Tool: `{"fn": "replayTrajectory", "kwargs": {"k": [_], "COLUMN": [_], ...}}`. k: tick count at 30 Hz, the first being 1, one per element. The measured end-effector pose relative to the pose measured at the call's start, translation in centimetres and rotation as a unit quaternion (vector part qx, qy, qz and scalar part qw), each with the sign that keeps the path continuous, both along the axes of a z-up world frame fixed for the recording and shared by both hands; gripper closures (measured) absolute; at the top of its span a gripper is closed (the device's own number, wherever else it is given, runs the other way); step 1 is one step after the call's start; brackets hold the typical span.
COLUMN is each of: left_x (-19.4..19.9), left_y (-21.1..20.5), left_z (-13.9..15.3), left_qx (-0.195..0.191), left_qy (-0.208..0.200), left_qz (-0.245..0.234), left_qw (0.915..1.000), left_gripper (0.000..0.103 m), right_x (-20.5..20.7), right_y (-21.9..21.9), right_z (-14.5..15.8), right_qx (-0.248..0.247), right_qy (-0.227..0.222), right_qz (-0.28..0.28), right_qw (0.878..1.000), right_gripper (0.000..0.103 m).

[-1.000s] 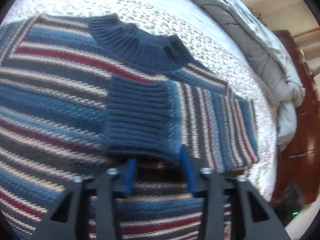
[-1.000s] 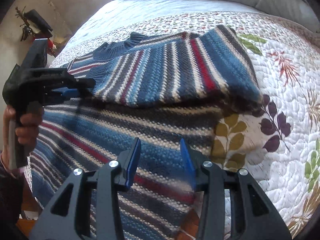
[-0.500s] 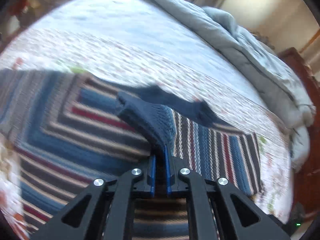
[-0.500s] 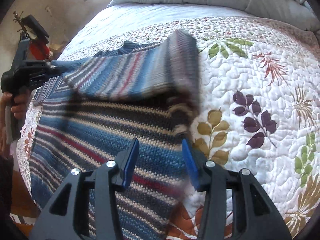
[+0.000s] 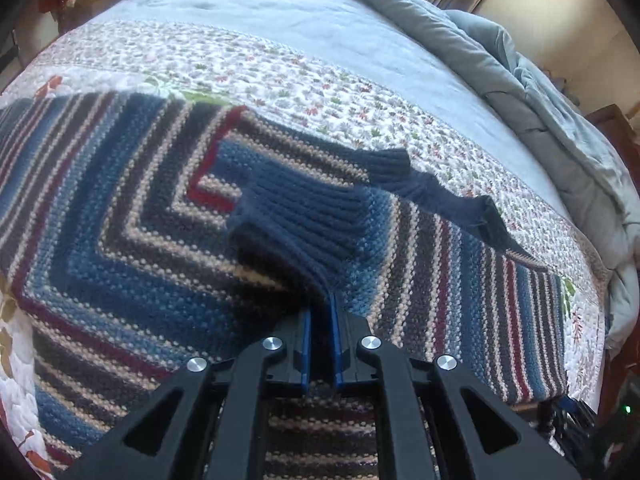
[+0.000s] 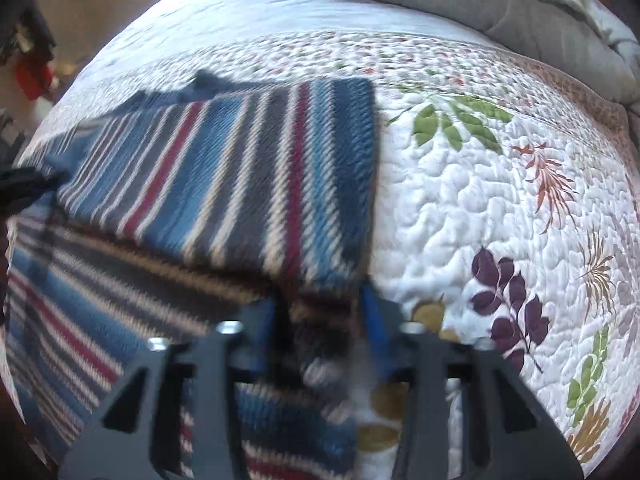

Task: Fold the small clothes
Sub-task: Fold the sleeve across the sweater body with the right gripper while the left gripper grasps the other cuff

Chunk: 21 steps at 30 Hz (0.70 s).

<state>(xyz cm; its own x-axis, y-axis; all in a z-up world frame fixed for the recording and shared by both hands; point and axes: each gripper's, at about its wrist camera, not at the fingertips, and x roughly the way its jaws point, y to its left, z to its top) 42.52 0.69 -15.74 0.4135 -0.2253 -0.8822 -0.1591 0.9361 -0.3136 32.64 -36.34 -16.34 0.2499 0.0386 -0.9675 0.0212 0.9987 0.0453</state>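
Pinching the sleeve cuff (image 5: 304, 224) in my left gripper (image 5: 320, 320), I draw it across the striped sweater (image 5: 120, 248) on the bed (image 6: 460, 208); my right gripper (image 6: 320, 308), blurred, seems parted around the sleeve's fold.

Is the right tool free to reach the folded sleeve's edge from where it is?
Probably yes: the right tool is open, with the striped sweater's folded sleeve edge right at its fingertips and nothing between them.

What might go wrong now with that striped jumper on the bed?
The left claw pinches only the edge of the navy ribbed cuff; it could slip free and the sleeve flop back unfolded. The right claw, open around the blue, red and cream striped knitted jumper, is blurred; it may snag and rumple the fold.
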Motion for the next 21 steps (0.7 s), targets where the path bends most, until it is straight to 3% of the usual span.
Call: {"fn": "replayTrajectory", "kwargs": {"k": [2,4,10,13,15,16,17,21], "left_x": [0.0,0.1,0.3,0.3,-0.1,-0.6,-1.4,-4.2], "left_y": [0.2,0.2,-1.3,-1.3,-0.8,-0.5,0.1,2.5], "left_z": [0.2,0.4,-1.8,-1.4,-0.4,0.2,1.1,2.8], "left_qx": [0.0,0.001,0.047,0.049,0.054,0.065,0.078,0.1], "left_qy": [-0.004,-0.011,0.003,0.003,0.006,0.003,-0.008,-0.013], "left_qz": [-0.002,-0.005,-0.016,-0.016,-0.016,-0.014,-0.017,-0.043], "left_qw": [1.0,0.9999,0.9988,0.9987,0.9984,0.9978,0.9967,0.994], "left_gripper": [0.094,0.094,0.091,0.087,0.072,0.058,0.051,0.044], "right_x": [0.2,-0.1,-1.5,-1.3,-1.9,-2.4,-2.8,-5.1], "right_y": [-1.3,-2.1,-0.5,-0.1,-0.1,0.2,0.5,2.7], "right_z": [0.1,0.5,-0.7,0.3,1.3,2.0,2.5,4.2], "right_qx": [0.029,0.031,-0.047,-0.025,-0.015,-0.014,-0.018,0.003], "right_qy": [0.008,0.005,0.025,0.015,0.015,0.005,0.002,0.008], "right_qz": [-0.027,-0.041,-0.019,-0.014,-0.014,-0.007,0.001,0.023], "right_qw": [0.999,0.999,0.998,0.999,1.0,1.0,1.0,1.0], "right_gripper": [0.088,0.09,0.089,0.083,0.069,0.069,0.069,0.069]}}
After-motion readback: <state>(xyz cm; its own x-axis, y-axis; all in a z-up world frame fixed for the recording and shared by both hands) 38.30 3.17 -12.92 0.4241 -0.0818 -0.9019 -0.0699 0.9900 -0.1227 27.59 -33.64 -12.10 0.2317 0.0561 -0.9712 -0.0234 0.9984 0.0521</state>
